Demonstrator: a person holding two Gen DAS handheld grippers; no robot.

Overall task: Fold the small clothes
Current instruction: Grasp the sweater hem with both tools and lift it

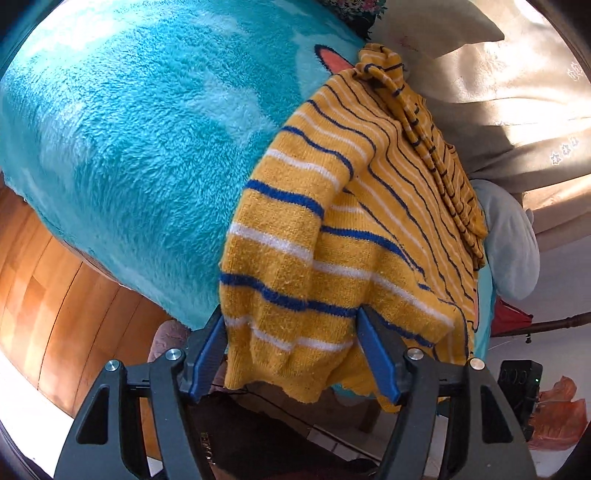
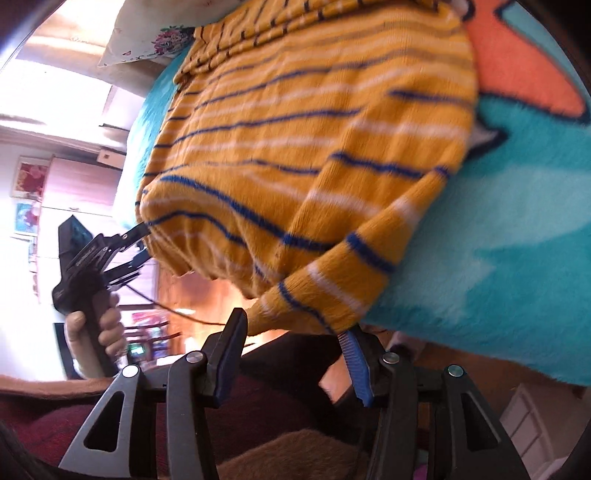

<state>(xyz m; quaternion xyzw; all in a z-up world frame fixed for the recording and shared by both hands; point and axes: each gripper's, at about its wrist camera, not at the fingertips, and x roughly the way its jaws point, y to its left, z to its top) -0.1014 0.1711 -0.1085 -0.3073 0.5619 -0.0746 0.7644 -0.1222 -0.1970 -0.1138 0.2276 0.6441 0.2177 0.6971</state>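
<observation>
A yellow knit sweater point(image 1: 332, 221) with blue and white stripes lies on a teal fleece blanket point(image 1: 129, 129), its lower edge hanging over the bed's side. My left gripper point(image 1: 291, 312) stands open with the hanging hem between its blue fingers point(image 1: 376, 354). The right wrist view shows the same sweater point(image 2: 295, 129), blurred, with one sleeve folded down toward the edge. The sleeve's cuff point(image 2: 314, 295) dangles between the tips of my open right gripper point(image 2: 293, 321). At the left of that view a hand point(image 2: 107, 325) holds the left gripper point(image 2: 144, 242) at the sweater's corner.
Beige bedding point(image 1: 517, 110) and a pillow point(image 1: 443, 29) lie beyond the sweater, with a pale blue cloth point(image 1: 513, 240) beside it. A floral pillow point(image 2: 147, 40) sits at the bed's head. Wooden floor point(image 1: 55, 295) shows below the blanket edge. A person's dark red clothing point(image 2: 258, 424) fills the foreground.
</observation>
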